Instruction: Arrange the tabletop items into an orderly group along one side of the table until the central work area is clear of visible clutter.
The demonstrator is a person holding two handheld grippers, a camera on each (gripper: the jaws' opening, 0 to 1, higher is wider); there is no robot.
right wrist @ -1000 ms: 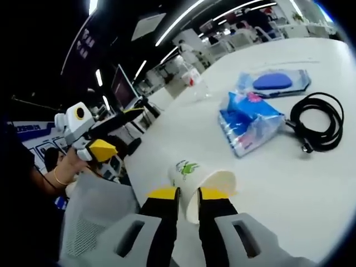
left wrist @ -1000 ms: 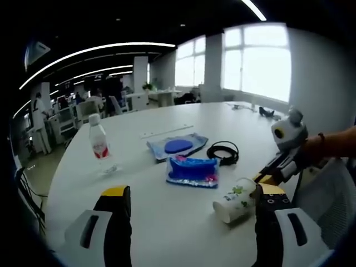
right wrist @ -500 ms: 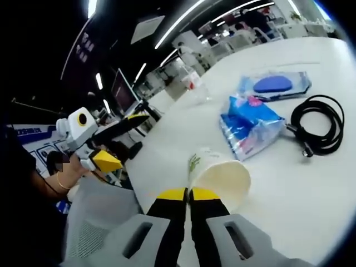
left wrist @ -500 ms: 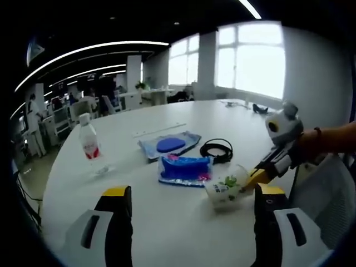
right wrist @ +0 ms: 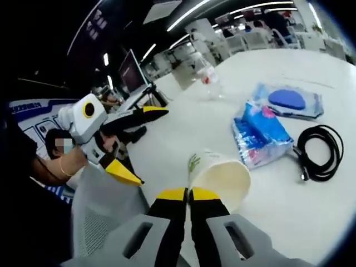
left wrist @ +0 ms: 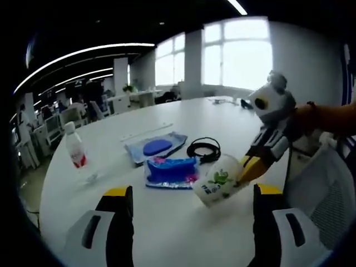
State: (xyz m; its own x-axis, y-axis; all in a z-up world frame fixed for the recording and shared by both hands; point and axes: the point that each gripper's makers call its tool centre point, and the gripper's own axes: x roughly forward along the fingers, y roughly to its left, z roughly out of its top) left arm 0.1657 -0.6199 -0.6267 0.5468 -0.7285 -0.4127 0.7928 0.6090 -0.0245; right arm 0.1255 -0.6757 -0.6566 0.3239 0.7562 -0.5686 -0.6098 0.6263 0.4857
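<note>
Now that the right hand-held gripper [right wrist: 188, 196] is pinching the paper cup [right wrist: 218, 179] by its rim, it's lifting off the worktop [right wrist: 311, 222]; left hand-held gripper [left wrist: 189, 194] is hanging spread.

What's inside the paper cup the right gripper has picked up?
The paper cup looks empty: in the right gripper view its mouth faces the camera, showing bare cream wall. The right gripper is shut on the rim, and its fingers cover part of the opening, so the very bottom stays unseen.
</note>
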